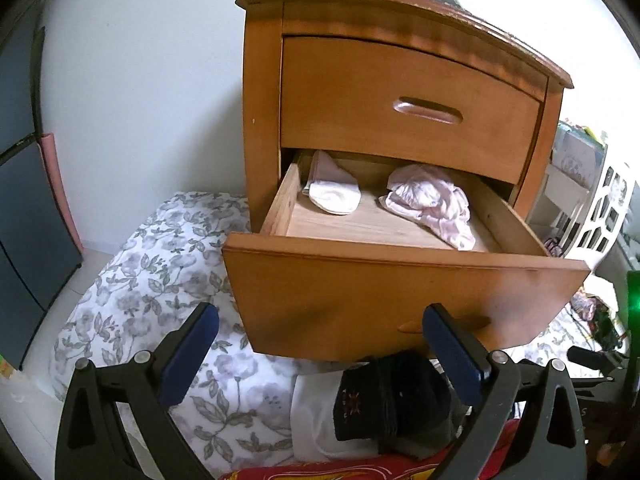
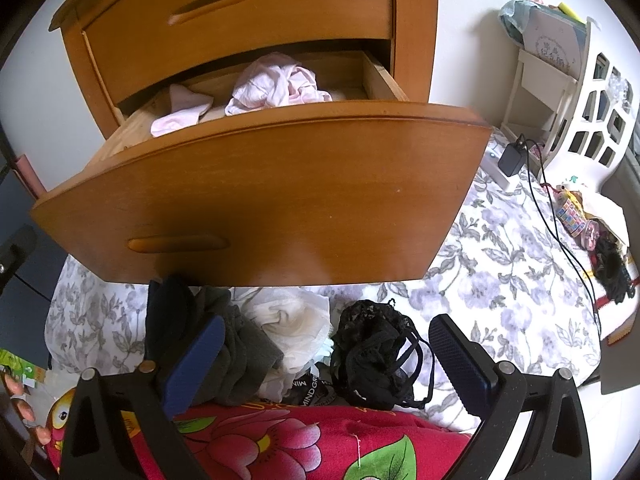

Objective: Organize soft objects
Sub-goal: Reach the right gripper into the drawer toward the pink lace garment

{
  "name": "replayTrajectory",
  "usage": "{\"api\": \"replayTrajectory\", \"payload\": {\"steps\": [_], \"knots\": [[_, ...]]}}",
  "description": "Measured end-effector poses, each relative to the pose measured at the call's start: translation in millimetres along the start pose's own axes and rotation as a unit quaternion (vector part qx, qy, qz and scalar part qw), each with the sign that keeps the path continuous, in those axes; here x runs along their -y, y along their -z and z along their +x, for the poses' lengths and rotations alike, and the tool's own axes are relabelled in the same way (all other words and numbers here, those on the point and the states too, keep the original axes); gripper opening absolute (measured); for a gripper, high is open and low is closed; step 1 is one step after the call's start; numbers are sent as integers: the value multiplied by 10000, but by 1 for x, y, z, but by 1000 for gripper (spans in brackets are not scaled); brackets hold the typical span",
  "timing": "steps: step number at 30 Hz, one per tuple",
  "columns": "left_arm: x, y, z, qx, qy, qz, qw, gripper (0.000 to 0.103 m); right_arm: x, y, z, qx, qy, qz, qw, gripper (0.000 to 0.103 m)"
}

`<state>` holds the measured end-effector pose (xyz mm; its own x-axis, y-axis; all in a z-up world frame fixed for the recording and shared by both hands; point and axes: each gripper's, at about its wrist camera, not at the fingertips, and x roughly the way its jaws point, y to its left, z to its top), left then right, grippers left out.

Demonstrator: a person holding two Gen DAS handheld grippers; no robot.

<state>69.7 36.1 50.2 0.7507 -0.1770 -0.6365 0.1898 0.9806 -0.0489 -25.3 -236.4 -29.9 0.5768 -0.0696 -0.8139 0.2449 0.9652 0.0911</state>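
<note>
Floral bedding under your 2 wide-open, empty grippers, left (image 1: 320, 344) and right (image 2: 326, 350), holds the black lace garment (image 2: 374, 356) below the open drawer (image 2: 260, 196), so a careless lift could snag its straps on the drawer front.

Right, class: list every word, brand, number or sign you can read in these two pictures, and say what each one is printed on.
"MINDGR", cut off: on a dark waistband in the clothes pile below the open drawer.
Yellow marks on the red floral blanket: not legible.
Print on the card in the white rack: too small to read.
Nothing else legible.
</note>
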Motion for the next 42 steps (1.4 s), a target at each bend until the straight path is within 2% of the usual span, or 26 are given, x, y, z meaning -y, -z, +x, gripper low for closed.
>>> {"api": "replayTrajectory", "payload": {"steps": [9,17,27,38,40,42], "knots": [[9,3,-6,245,-300,224,9990,102,-4,0,-6,137,-184,-101,9997,103],[17,5,2,77,-410,481,9980,102,-9,-3,-15,333,-284,-222,9988,103],[18,7,-1,157,-475,495,9975,102,-12,-18,-31,488,-850,-297,9947,103],[13,6,3,82,-384,363,9986,102,-29,-77,-83,1275,-873,-962,9833,103],[12,6,5,47,-350,350,9988,102,-31,-90,-87,1331,-921,-1011,9816,103],[12,6,6,16,-315,330,9990,102,-33,-105,-85,1213,-1090,-998,9815,103]]}}
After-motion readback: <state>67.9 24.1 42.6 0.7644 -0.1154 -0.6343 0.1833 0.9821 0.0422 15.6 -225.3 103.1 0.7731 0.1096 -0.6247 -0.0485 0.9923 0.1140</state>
